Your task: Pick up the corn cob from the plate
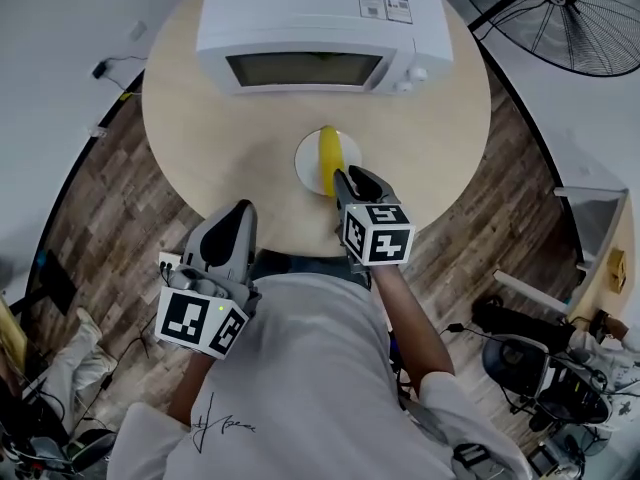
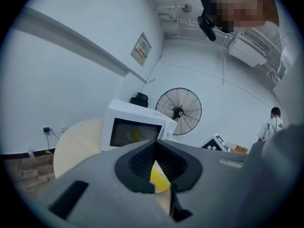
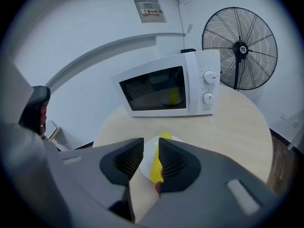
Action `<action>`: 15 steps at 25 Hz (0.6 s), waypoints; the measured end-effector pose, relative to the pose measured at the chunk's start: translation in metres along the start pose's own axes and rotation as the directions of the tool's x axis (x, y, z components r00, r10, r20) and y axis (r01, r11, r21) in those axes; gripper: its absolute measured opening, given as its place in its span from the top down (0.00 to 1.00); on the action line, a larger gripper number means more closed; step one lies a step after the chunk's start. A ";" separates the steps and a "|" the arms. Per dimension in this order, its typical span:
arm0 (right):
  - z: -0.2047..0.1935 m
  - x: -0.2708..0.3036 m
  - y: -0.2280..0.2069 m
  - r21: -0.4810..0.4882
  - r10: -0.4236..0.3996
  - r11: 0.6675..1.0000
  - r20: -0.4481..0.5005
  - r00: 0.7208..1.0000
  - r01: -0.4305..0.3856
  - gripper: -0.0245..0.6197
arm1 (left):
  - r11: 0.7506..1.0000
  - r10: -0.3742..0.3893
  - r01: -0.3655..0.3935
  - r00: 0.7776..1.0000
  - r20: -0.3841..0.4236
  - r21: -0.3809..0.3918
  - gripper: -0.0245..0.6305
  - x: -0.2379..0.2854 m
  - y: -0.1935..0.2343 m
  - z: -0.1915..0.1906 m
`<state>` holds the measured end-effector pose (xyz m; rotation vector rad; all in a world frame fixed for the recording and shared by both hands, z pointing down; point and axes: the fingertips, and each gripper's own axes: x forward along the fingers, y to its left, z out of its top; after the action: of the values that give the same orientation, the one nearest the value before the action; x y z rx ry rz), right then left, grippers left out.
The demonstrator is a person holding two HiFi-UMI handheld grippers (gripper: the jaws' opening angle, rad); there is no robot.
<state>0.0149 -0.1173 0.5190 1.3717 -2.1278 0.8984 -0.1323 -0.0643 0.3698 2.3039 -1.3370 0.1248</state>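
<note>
A yellow corn cob [image 1: 328, 156] lies lengthwise on a small white plate [image 1: 304, 164] in the middle of the round table [image 1: 200, 138]. My right gripper [image 1: 346, 180] hovers tilted down over the near end of the cob. Its jaws stand a little apart, and in the right gripper view the corn cob [image 3: 156, 167] and plate [image 3: 147, 152] show through the gap of the right gripper [image 3: 151, 145], with no pad touching them. My left gripper [image 1: 238, 211] hangs at the table's near edge, left of the plate. In the left gripper view its tips [image 2: 154, 144] meet, with nothing held.
A white microwave [image 1: 320, 28] with its door shut stands at the back of the table, just beyond the plate. A black standing fan [image 1: 590, 13] is off to the right on the floor. Cables and gear lie on the wooden floor [image 1: 100, 198] around the table.
</note>
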 end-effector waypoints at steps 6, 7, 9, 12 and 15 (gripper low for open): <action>-0.013 0.012 -0.001 0.000 0.002 1.000 -0.039 0.999 -0.002 0.74 | 1.000 0.014 -0.014 1.000 -0.021 -0.010 0.98 -0.007 0.003 -0.010; -0.015 0.014 -0.002 0.000 0.001 1.000 -0.045 0.999 -0.001 0.74 | 1.000 0.014 -0.014 1.000 -0.025 -0.010 0.98 -0.007 0.003 -0.011; -0.019 0.019 -0.004 0.000 -0.002 1.000 -0.059 0.998 0.002 0.73 | 1.000 0.015 -0.015 0.999 -0.031 -0.010 0.98 -0.008 0.004 -0.013; -0.024 0.027 -0.008 0.010 -0.003 1.000 -0.076 0.997 0.004 0.72 | 1.000 0.020 -0.020 0.999 -0.030 -0.011 0.98 -0.009 0.007 -0.013; -0.027 0.035 -0.013 0.021 -0.010 1.000 -0.091 0.996 0.012 0.70 | 1.000 0.022 -0.023 0.999 -0.029 -0.011 0.98 -0.009 0.009 -0.013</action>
<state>0.0133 -0.1228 0.5648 1.3262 -2.0467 0.9630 -0.1422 -0.0550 0.3815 2.2694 -1.3459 0.1571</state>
